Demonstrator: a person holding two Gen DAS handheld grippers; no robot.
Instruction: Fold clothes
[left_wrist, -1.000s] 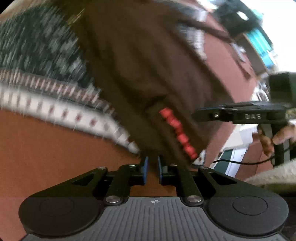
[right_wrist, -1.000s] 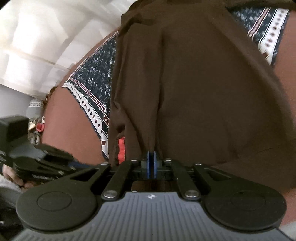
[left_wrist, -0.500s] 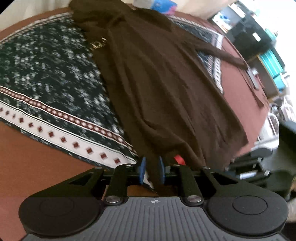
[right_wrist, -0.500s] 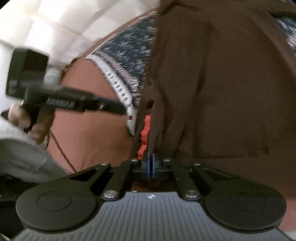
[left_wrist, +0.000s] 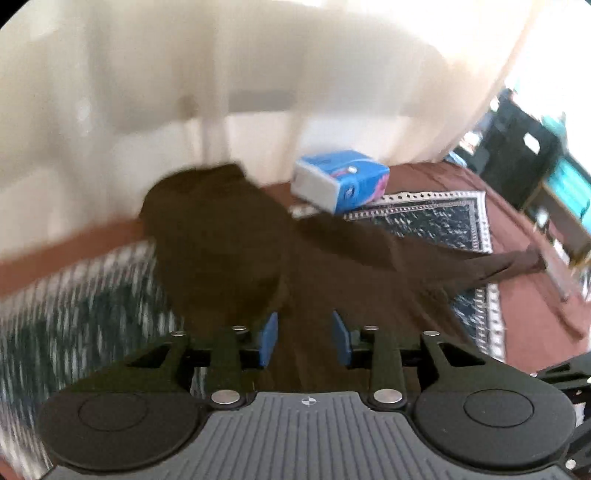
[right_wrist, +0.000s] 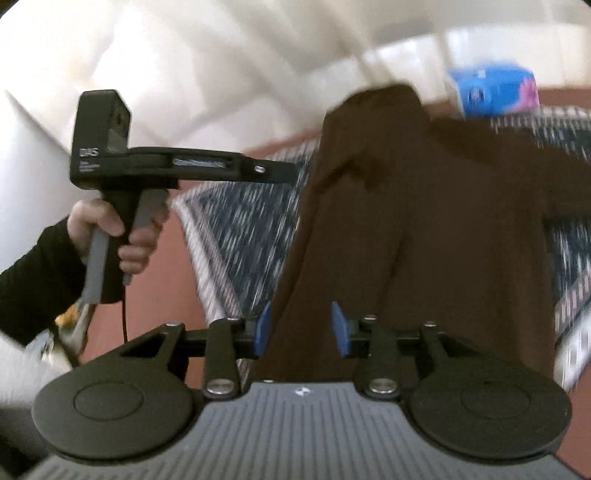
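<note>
A dark brown garment (left_wrist: 258, 258) lies folded over itself on a patterned navy and white cloth (left_wrist: 436, 218), with one sleeve reaching right. My left gripper (left_wrist: 304, 338) is open, its blue pads on either side of the brown fabric. My right gripper (right_wrist: 301, 328) is open too, the garment (right_wrist: 424, 229) between and beyond its pads. The left gripper's body (right_wrist: 177, 164) shows in the right wrist view, held by a hand at the left.
A blue and white tissue pack (left_wrist: 340, 179) sits at the far edge of the reddish-brown table (left_wrist: 517, 295). White curtains (left_wrist: 221, 74) hang behind. Dark furniture (left_wrist: 517, 162) stands at the far right.
Both grippers have opened and let go of the garment's hem. The hem has been carried forward over the garment, and both views have swung up toward the curtain.
</note>
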